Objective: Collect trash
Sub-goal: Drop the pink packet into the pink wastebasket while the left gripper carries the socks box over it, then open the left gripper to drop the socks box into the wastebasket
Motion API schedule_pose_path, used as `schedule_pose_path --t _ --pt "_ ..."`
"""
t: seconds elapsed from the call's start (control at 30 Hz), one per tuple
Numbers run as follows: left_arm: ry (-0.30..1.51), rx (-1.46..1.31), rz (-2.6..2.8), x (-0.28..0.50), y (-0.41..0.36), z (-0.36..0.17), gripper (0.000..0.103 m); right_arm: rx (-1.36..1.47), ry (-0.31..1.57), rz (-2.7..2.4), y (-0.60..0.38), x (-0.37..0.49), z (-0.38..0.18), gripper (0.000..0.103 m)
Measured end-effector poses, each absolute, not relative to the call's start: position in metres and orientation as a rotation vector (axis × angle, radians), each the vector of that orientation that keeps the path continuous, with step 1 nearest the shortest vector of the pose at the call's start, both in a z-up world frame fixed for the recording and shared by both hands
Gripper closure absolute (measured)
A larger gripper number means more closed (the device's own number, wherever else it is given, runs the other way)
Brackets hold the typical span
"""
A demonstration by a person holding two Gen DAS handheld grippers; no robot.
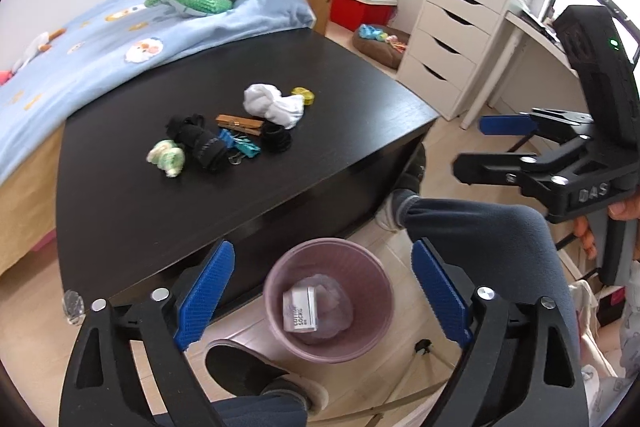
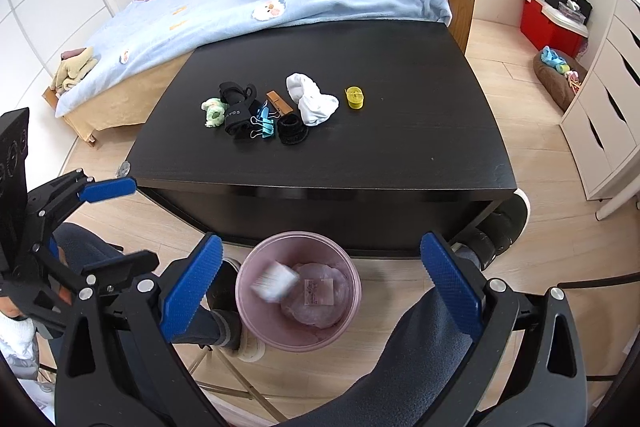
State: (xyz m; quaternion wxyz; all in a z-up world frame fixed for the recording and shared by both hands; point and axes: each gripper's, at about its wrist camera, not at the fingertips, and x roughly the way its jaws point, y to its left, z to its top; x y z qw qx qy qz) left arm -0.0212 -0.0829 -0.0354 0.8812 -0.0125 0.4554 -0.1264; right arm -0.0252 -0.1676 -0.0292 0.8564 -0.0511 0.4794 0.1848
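Both hand-held grippers, left (image 1: 320,295) and right (image 2: 318,287), hang wide open and empty right above the pink bin (image 2: 298,291), where a small cardboard box (image 1: 300,309) sits, probably light, stiff-ish, easiest pinched across flat sides.

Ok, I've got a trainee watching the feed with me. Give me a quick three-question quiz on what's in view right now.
1. True or false: both claws are open and hold nothing.
2. Multiple choice: where is the pink trash bin?
A) on the black table
B) on the floor in front of the black table
C) on the bed
3. Short answer: what lies inside the bin besides its clear liner?

Key
1. True: the left claw and right claw both stand wide apart and empty.
2. B: it stands on the floor below the near edge of the black table.
3. A small white box, blurred in the right wrist view.
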Motion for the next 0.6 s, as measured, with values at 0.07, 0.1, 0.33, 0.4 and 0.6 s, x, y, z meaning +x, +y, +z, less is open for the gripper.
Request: schedule_pose_path --t 0.07,0.1,0.33,0.4,0.6 --pt "0.938 -0.030 -0.247 -0.021 -0.079 -0.035 0.009 -0.108 1.007 0.391 -0.167 -0.026 -0.029 0.005" --pt "0.938 -0.026 -0.241 -0.021 -0.077 -0.035 0.008 -0.107 1.007 0.393 -0.166 -0.026 -0.030 0.004" --pt "0.934 -0.032 -0.205 -0.021 -0.069 -0.035 0.008 -0.111 1.009 0.410 -0.161 -0.027 -0.032 0.003" --pt "0.931 -0.037 -0.199 -0.021 -0.067 -0.034 0.008 -0.112 1.007 0.412 -0.160 -0.026 -0.032 0.003" --pt "0.924 -0.051 -0.183 -0.019 -0.061 -0.034 0.008 -0.111 1.000 0.424 -0.157 -0.024 -0.030 0.003"
